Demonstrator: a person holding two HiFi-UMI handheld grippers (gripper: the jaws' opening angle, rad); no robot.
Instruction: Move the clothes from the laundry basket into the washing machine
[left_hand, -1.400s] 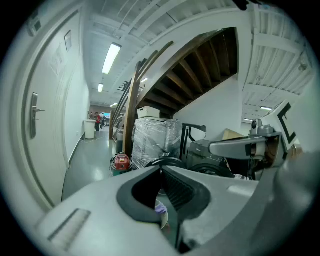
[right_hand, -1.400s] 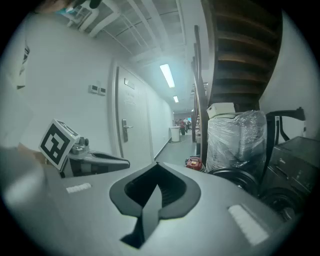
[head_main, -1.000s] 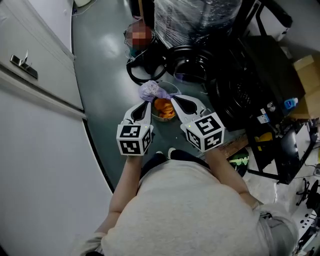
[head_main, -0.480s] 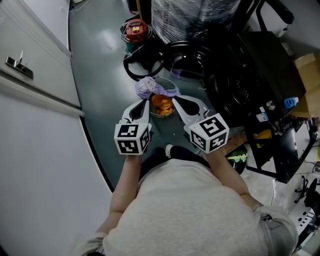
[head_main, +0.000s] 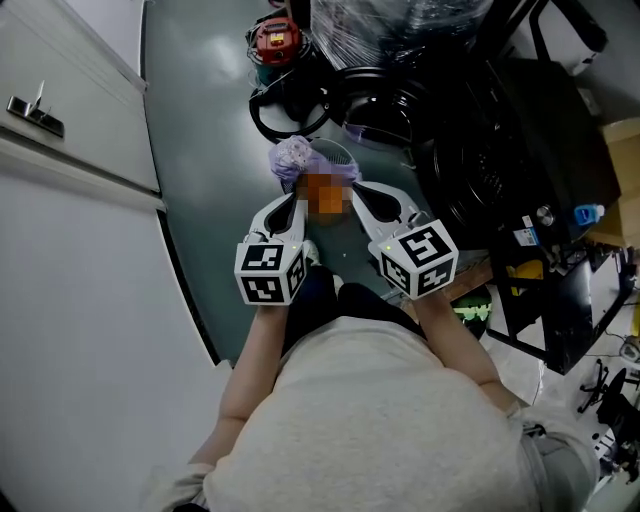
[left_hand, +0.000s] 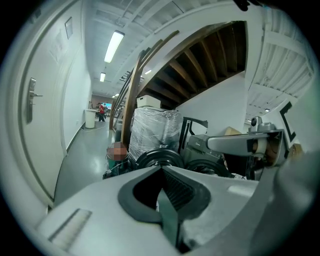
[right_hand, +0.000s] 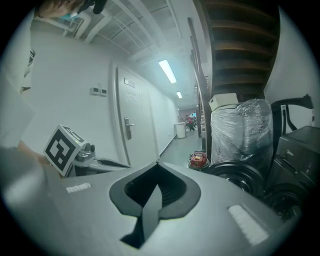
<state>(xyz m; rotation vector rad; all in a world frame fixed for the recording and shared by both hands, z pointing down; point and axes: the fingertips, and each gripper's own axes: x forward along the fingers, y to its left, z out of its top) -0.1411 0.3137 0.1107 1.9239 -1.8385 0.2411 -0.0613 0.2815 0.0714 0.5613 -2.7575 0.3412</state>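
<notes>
Hardly shifted since a second ago: our left gripper (head_main: 290, 203), jaws pressed together on nothing, sits just below the laundry basket (head_main: 347, 160) at upper centre. It holds purple cloth (head_main: 294, 157). Right gripper (head_main: 357, 190) likewise clenched, empty. Washing machine (head_main: 530, 120) at right.

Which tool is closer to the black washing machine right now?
Right. The right tool hangs just beside the black washing machine; the left tool is farther off, on the side of the white door.
</notes>
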